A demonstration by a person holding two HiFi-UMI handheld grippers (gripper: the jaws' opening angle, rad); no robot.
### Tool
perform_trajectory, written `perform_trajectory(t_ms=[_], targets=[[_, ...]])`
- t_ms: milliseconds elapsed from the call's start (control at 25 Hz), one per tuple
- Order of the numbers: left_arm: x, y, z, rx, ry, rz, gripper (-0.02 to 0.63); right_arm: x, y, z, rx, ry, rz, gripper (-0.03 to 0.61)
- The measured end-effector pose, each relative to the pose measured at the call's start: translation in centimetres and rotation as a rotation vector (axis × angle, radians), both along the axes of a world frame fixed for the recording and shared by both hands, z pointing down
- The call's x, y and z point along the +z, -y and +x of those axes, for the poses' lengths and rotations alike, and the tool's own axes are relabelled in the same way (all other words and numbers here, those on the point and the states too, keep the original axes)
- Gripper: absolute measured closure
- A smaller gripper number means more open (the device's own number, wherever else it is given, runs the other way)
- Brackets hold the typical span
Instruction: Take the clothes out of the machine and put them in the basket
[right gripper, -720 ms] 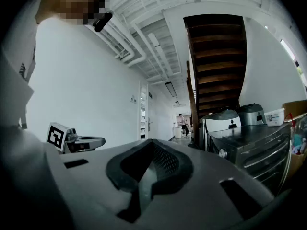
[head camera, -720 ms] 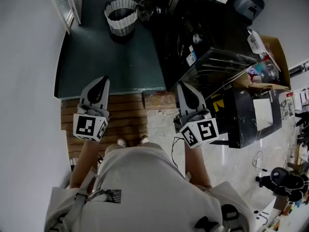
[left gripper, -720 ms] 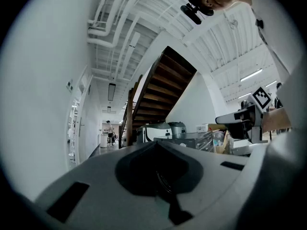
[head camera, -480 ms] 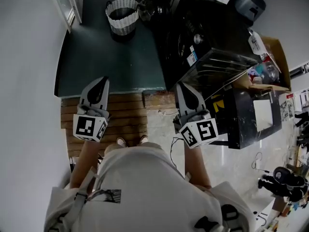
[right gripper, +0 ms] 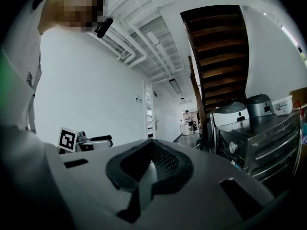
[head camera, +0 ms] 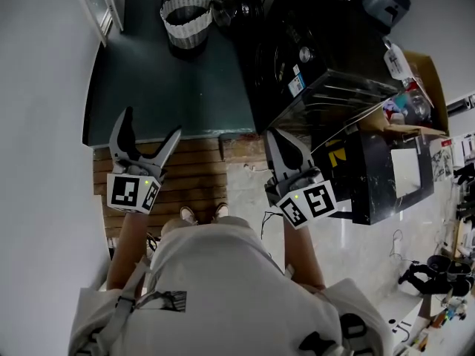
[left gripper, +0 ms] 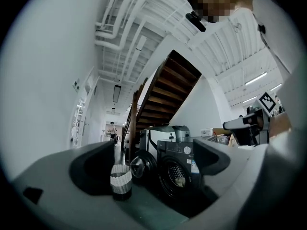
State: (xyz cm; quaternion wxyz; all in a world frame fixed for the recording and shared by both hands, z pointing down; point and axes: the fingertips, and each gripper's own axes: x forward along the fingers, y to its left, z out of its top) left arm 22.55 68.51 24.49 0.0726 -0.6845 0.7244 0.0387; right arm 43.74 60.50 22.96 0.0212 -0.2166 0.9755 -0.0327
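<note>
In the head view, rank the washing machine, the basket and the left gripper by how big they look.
1. Washing machine: clearly the largest.
2. Left gripper, jaws open: looks bigger than the basket, but it is much nearer the camera, so this says little about true size.
3. Basket: smallest in the frame.

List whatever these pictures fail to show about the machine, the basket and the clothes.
- Drum of the machine: in the head view the machine's own top hides it.
- Clothes: the left gripper view shows only a small pale patch in the drum, too small to tell how many.
- Inside of the basket: too dark to read in the head view; in the left gripper view its own wall hides it.
</note>
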Motion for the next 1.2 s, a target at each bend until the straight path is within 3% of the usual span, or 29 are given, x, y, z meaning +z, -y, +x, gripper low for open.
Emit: perform_trajectory(t_ms=[80,160,440,680,840,1000,1200], targets=[[0.5,0.2,-0.6,0.006,-0.015,-0.005,0.073,0.3,0.0,-0.3,-0.003,-0.009,-0.002,0.565],[1.0,0.3,-1.4,0.017,-0.029,-0.015,0.053,0.5,0.1,-0.7,0.0,-0.014,-0.008,0.565],[2.1,0.1,-5.1,0.052,-0.036,-0.051,0.044,0.9,0.6,-3.9,0.048,-0.041,-0.022,0.565],[4.6,5.1,-6.2,0.135,-0.048,-0.116,0.044,3.3,3.9,-5.0,0.113,-0.069,-0.078,0.565],[6.5,11.1,-7.6,0.189,-0.041,-0.15,0.044,5.6,9.2,-6.7,0.154,-0.069,-0.116,0.565],[7.0,20.2,-10.4,0.242,-0.016,-0.179,0.044,6.7,17.6,-10.0,0.183,-0.053,-0.127,0.565],[2.8,34.3,-11.5,0.326,-0.002,-0.218,0.044,3.2,28.9,-13.7,0.19,-0.024,-0.191,0.565]])
